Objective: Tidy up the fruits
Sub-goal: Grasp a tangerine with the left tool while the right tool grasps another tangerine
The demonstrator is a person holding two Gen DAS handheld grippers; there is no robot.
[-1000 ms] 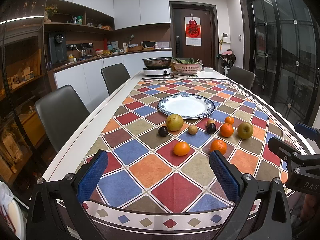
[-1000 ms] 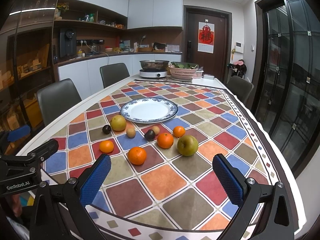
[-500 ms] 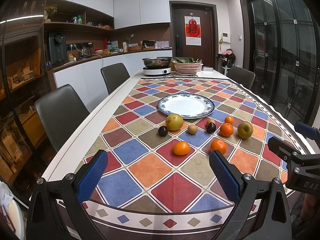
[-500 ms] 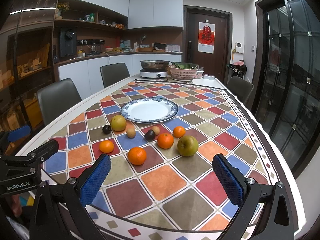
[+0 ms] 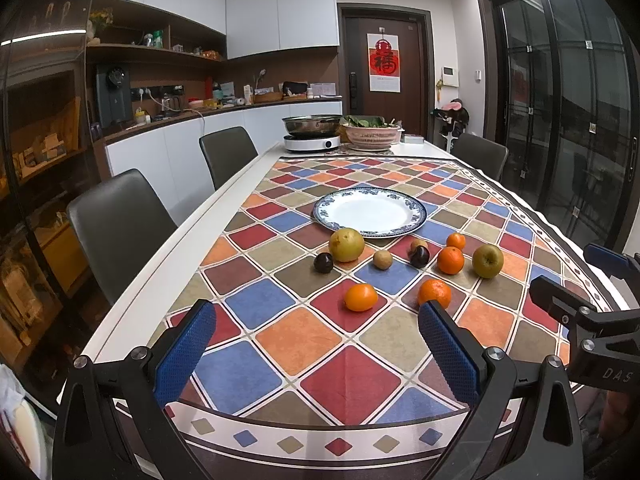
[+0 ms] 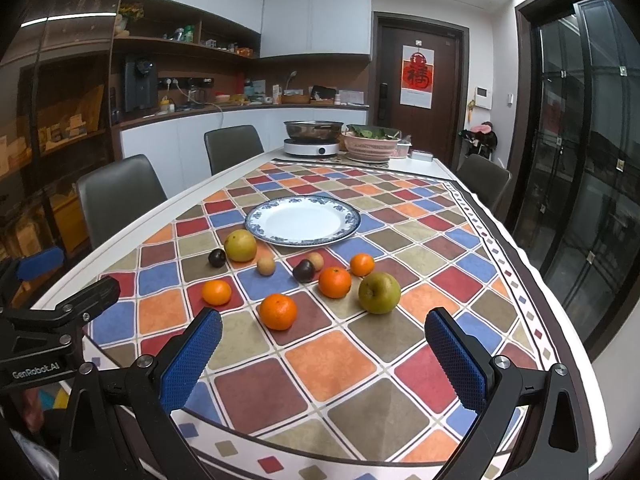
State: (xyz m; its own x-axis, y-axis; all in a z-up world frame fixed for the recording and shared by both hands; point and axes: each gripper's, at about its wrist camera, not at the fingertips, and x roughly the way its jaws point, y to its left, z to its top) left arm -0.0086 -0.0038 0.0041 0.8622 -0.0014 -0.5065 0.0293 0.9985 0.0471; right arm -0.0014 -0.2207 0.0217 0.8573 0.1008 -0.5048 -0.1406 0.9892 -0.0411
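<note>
Nothing moved; each view catches the other claw (image 5: 600, 312) (image 6: 48, 312).

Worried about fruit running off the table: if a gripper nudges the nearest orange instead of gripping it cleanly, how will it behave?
The nearest orange looks round and sits free on the flat tablecloth, so it would probably roll. Its dimpled skin likely gives the blue pads decent grip. It seems firm rather than fragile.
</note>
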